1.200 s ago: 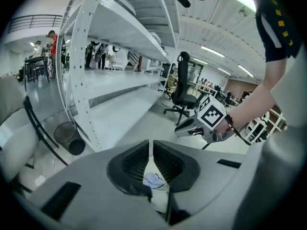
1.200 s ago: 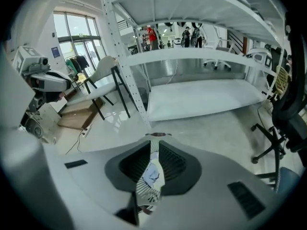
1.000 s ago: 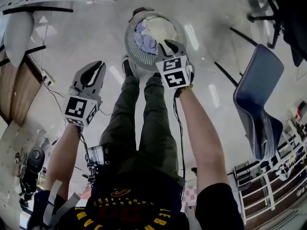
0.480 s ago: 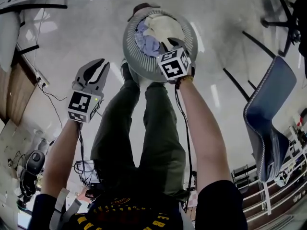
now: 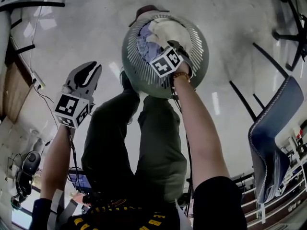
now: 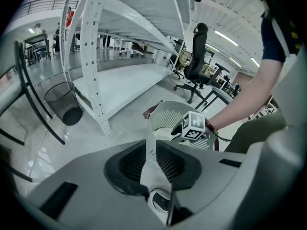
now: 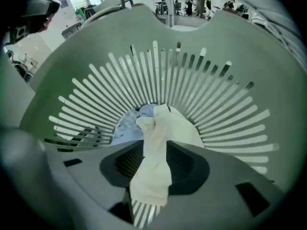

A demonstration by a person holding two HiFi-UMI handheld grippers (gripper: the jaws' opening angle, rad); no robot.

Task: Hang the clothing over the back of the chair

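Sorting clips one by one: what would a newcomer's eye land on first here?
The round slatted laundry basket at the person's feet, upper middle of the head view, with cream clothing and blue clothing heaped inside. The right gripper reaches down into it, its fingers just opened further, cream clothing showing between them. A blue chair stands at the right edge.

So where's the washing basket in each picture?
Head view: the basket is at the top middle.
Left gripper view: the basket is in the middle, a bit right.
Right gripper view: the basket fills nearly the whole picture.
Shared landmark: the white cloth inside it.
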